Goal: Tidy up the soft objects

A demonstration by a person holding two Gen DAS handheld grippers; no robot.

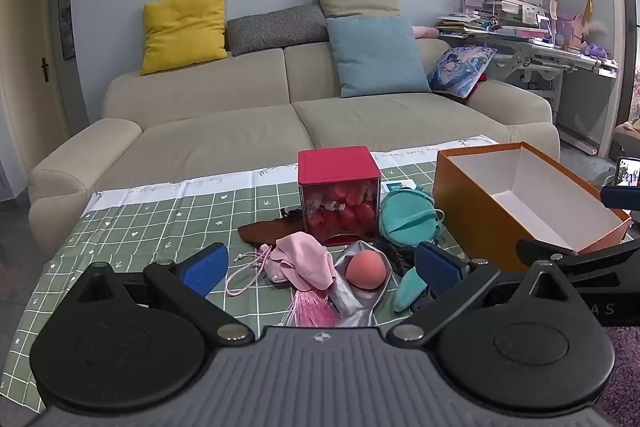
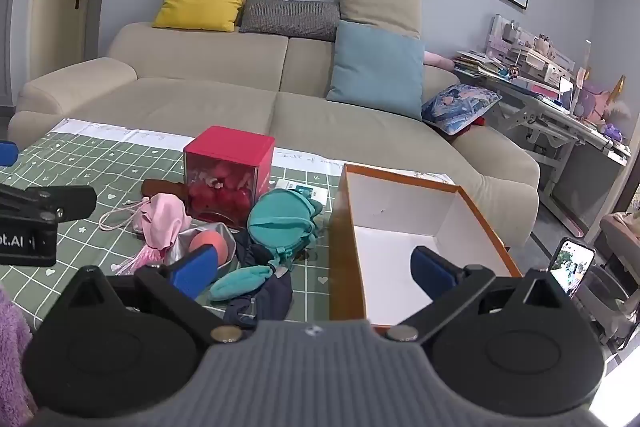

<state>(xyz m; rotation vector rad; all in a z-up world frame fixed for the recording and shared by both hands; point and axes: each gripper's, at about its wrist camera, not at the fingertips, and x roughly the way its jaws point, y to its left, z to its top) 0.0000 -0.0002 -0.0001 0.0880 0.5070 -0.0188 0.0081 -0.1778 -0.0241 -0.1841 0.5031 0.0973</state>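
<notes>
A wide, padded beige sofa [image 1: 248, 131] fills the background, with square cushions in yellow, grey weave, tan and blue propped against its back. In front of it lies the surface [image 1: 132, 227], covered by a smooth green cloth with a white grid and small printed hearts.

At its right end stands an open rectangular orange cardboard box [image 2: 404, 227] with stiff walls and a plain white inside; nothing shows in it.

Left of the box, a cube-shaped container [image 1: 339, 195] with a matte red lid and clear walls holds red and pink pieces.

The soft things lie heaped before and beside that cube: a round teal fabric pouch [image 1: 406, 219] just beside the box, a crumpled pink cloth [image 1: 308, 261] with a cord and silky pink tassel, a glossy silver bag [image 1: 356, 301] cradling a smooth, egg-shaped peach sponge [image 1: 366, 271], a small teal puff [image 2: 240, 281] and dark navy fabric [image 2: 268, 297].

The left hand-held gripper [image 1: 320, 269] hovers over the heap, its ribbed blue pads spread wide and holding nothing. The right hand-held gripper [image 2: 312, 269] is likewise spread wide and empty, one pad above the heap, the other over the box.
</notes>
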